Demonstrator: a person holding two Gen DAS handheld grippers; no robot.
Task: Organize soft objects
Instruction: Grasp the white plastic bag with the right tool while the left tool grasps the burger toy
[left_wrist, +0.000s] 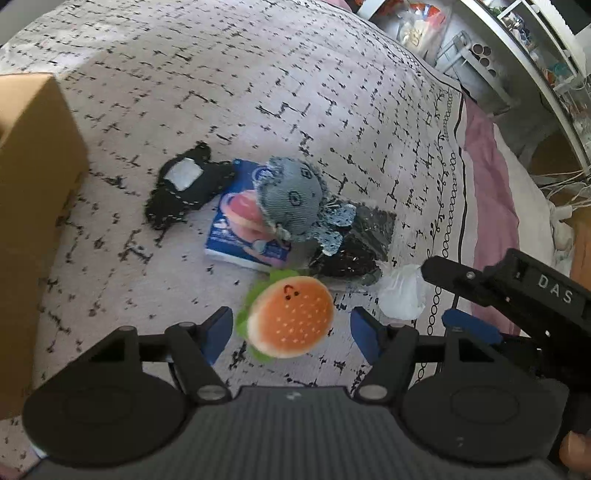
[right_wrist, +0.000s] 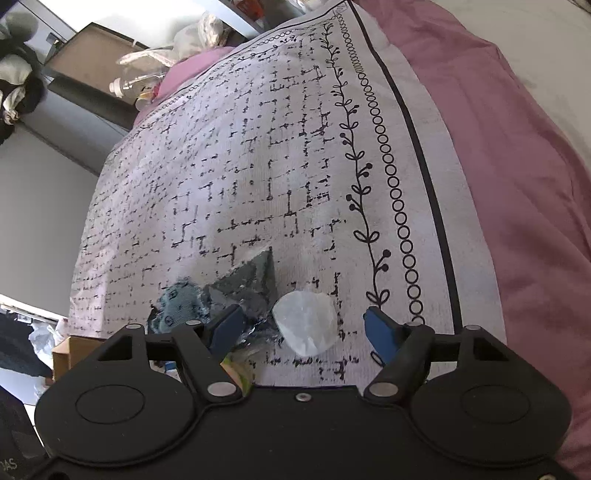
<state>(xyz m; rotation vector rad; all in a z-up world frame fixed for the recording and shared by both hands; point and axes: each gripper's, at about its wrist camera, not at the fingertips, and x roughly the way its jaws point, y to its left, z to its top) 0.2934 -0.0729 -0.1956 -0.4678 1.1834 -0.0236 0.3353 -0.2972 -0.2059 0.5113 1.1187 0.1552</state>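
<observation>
Two tongs hang over a patterned bedspread (left_wrist: 295, 92), both spread and gripping nothing. The left gripper (left_wrist: 291, 334) has its blue pads apart on either side of one burger plush (left_wrist: 290, 319), which lies on the cloth between them; neither pad presses on it. The right gripper (right_wrist: 304, 330) likewise stands released, with one white crumpled wad (right_wrist: 306, 321) lying between its pads and clear of both.

Beyond the left tongs' tips sit the other soft things, one of each: a grey-blue stuffed doll (left_wrist: 291, 199), leaning on a single blue packet (left_wrist: 236, 225); a black knitted piece with a white patch (left_wrist: 184, 184) to the left of that packet; and a dark glittery pouch (left_wrist: 354, 243) to the right, just past the burger. One cardboard box (left_wrist: 33, 221) stands far left of the left tongs.

From the right wrist, the doll and pouch lie left of and beyond the tips, beside the left pad.
</observation>
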